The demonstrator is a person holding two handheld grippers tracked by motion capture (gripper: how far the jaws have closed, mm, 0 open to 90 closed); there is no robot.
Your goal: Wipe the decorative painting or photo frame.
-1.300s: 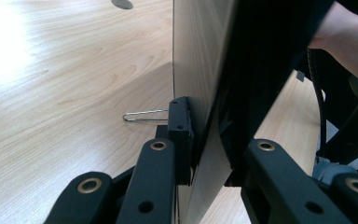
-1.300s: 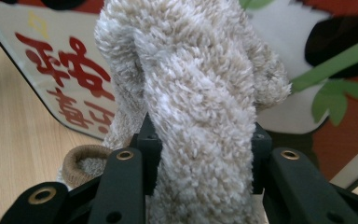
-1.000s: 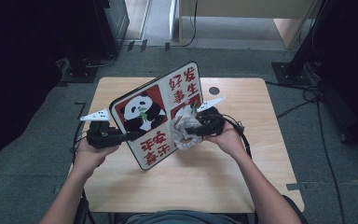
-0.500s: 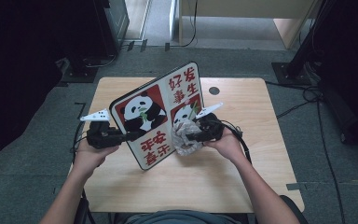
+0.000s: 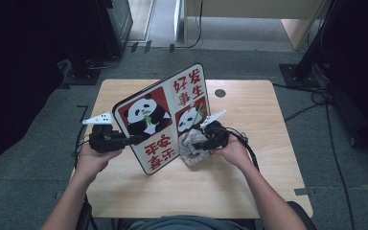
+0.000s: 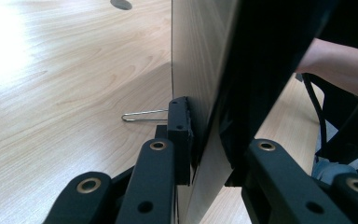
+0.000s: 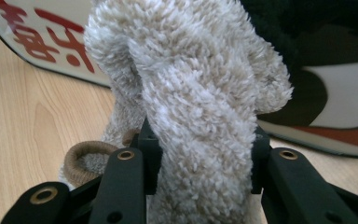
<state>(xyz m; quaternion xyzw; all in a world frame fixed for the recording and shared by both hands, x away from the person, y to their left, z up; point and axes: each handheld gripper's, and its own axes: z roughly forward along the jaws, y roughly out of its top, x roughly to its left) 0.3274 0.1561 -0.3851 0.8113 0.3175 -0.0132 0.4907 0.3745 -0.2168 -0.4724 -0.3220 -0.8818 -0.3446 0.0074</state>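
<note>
A rounded board (image 5: 158, 115) printed with pandas and red characters stands tilted on its lower edge on the wooden table (image 5: 249, 177). My left gripper (image 5: 133, 140) is shut on the board's left edge; in the left gripper view the jaws clamp the board (image 6: 200, 56) edge-on around the grip point of the left gripper (image 6: 207, 149). My right gripper (image 5: 196, 143) is shut on a fluffy beige cloth (image 5: 191, 146), which rests against the lower right of the board's face. Close up, the cloth (image 7: 191, 93) bulges out between the jaws of the right gripper (image 7: 200, 158), with the board (image 7: 335, 112) right behind it.
A thin wire loop (image 6: 144, 114) sticks out behind the board near the tabletop. A round dark grommet (image 5: 220, 93) sits at the table's far side. Black cables (image 5: 311, 103) trail over the grey floor on the right, and dark cabinets (image 5: 115, 24) stand at the back left.
My right gripper has slid down the board's face with the cloth, from beside the small panda toward the board's lower edge. The left gripper and the board have stayed put.
</note>
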